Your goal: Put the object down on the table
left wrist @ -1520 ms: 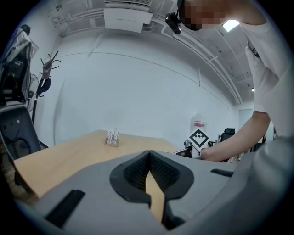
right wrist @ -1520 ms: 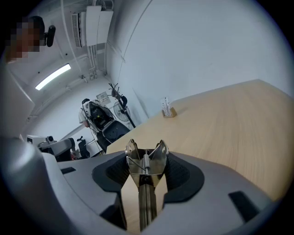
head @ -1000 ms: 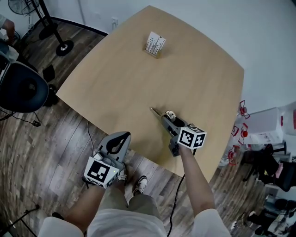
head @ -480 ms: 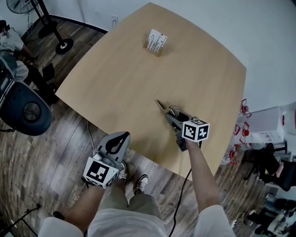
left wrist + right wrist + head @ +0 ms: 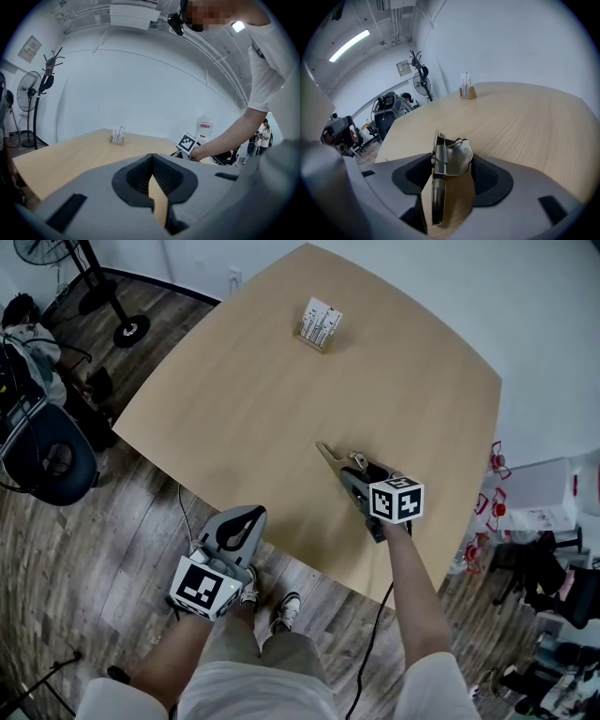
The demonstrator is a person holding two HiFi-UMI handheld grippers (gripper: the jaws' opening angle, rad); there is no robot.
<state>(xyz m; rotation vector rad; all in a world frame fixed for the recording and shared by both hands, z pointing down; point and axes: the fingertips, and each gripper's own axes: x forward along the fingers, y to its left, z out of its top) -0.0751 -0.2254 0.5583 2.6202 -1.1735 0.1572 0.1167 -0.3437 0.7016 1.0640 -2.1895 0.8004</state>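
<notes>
The head view shows you the whole light wooden worktop (image 5: 253,399) with rounded corners. It also shows the wood-plank floor (image 5: 103,559) around it, which neither gripper view shows this fully.

Off the left corner stands one black office chair (image 5: 42,460). One black pedestal fan (image 5: 28,96) appears in full only in the left gripper view.

Your left gripper (image 5: 246,515) hangs off the near edge, over the floor. Its own view shows the jaws drawn together with only a thin sliver of worktop showing between them and nothing in them.

Your right gripper (image 5: 354,476) is above the worktop by the near-right corner, angled downward. Its jaws have just been opening. Its own view shows what the head view cannot: one silver metal tool (image 5: 450,161) with a coil spring stands on edge between the jaws. The flat blade lies against one pad and the curved plate against the other.

In the head view the tool's pointed end reaches toward the middle of the worktop. You cannot tell from any view whether it touches the surface.

One small wooden block holding white cards (image 5: 318,325) sits near the far corner, well apart from the tool, with bare worktop between them.

That makes two grippers, one tool, one card block, one chair and one fan.
</notes>
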